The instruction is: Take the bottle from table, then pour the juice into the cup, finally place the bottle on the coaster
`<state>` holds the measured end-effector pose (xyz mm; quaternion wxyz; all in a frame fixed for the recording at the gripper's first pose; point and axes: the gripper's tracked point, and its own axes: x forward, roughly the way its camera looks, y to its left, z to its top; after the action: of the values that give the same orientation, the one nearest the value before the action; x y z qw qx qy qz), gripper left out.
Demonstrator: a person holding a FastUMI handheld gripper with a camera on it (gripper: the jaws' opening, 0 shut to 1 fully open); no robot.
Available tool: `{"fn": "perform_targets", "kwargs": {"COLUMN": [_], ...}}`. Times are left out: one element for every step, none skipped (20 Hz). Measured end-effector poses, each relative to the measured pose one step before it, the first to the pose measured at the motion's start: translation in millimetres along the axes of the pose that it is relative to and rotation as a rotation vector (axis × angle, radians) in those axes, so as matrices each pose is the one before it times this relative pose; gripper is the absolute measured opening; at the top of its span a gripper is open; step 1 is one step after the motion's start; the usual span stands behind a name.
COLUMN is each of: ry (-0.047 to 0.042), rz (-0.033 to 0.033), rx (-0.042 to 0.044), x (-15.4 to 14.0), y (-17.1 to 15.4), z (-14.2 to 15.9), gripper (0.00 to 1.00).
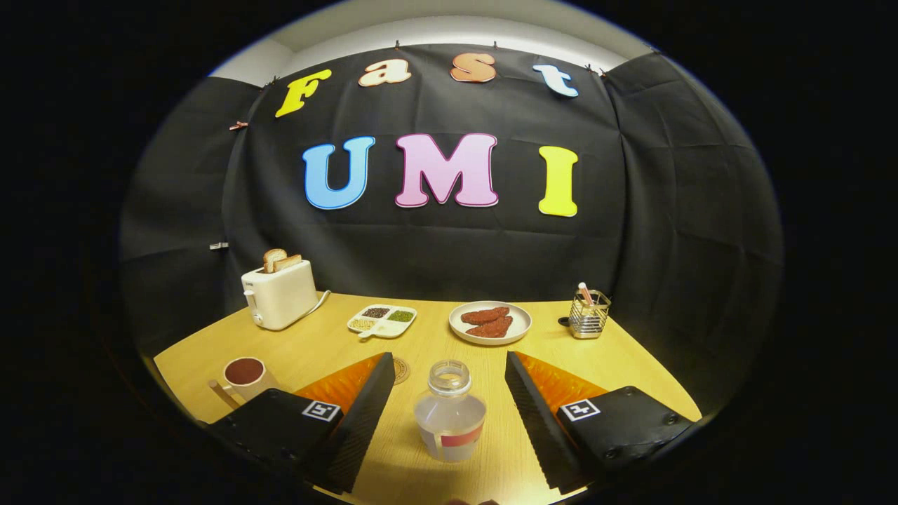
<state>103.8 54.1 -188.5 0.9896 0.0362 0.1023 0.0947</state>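
Pale wood, warm yellow under the booth light, makes up the round table [330, 344] that carries everything here. The gripper [449, 368] reaches in from the near side with its two fingers spread wide, a broad gap between them, touching nothing. Standing upright in that gap, roughly centred and apart from both fingers, is the bottle [450, 414], clear plastic with its mouth uncapped (a band of label wraps its lower body). At the far left of the table sits a white toaster [280, 294] with two slices of bread [280, 261] poking out of its slots. Beyond the fingers, toward the back of the table, a round plate [490, 322] holds two reddish-brown pieces of food, and just left of it lies a small white divided tray [382, 320] with compartments of dark, green and pale grains. Well to the right of the plate stands a wire holder [588, 314] with a stick-like item rising from it. Near the left finger's outer side is the cup [245, 376], pale with a dark reddish inside. Peeking out just beyond the left fingertip is the coaster [401, 369], a small round disc lying flat and partly hidden by that finger.
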Motion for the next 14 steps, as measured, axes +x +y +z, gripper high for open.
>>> {"fn": "perform_targets", "kwargs": {"ry": [0.01502, 0.02640, 0.02979, 0.02380, 0.01645, 0.00678, 0.00947, 0.00825, 0.00798, 0.00997, 0.01049, 0.01027, 0.00766, 0.00413], "rz": [0.00313, -0.00014, 0.00215, -0.00202, -0.00696, -0.00667, -0.00243, 0.00016, 0.00188, 0.00213, 0.00218, 0.00312, 0.00222, 0.00669], "rx": [0.01107, 0.00751, 0.00848, 0.00781, 0.01037, 0.01391, 0.00920, 0.00016, -0.00699, -0.01154, -0.01002, -0.00497, -0.00071, -0.00006], "x": [3.18, 4.16, 4.28, 3.88, 4.45, 3.80, 3.20, 4.02, 3.06, 3.29, 2.57, 2.48, 1.04, 0.35], "y": [0.94, 0.65, 0.10, 0.36, -3.07, -2.47, -1.02, 0.57, 0.72, 0.26, -1.15, -0.46, -0.67, 1.10], "z": [-9.36, -12.40, -13.11, -9.79, -6.52, -4.04, -4.96, -4.98, -5.40, -4.58, -4.94, -3.49, -2.23, -0.68], "gripper": [0.97, 0.97, 0.97, 0.97, 0.97, 0.98, 0.98, 0.97, 0.97, 0.99, 0.99, 1.00, 1.00, 1.00]}}
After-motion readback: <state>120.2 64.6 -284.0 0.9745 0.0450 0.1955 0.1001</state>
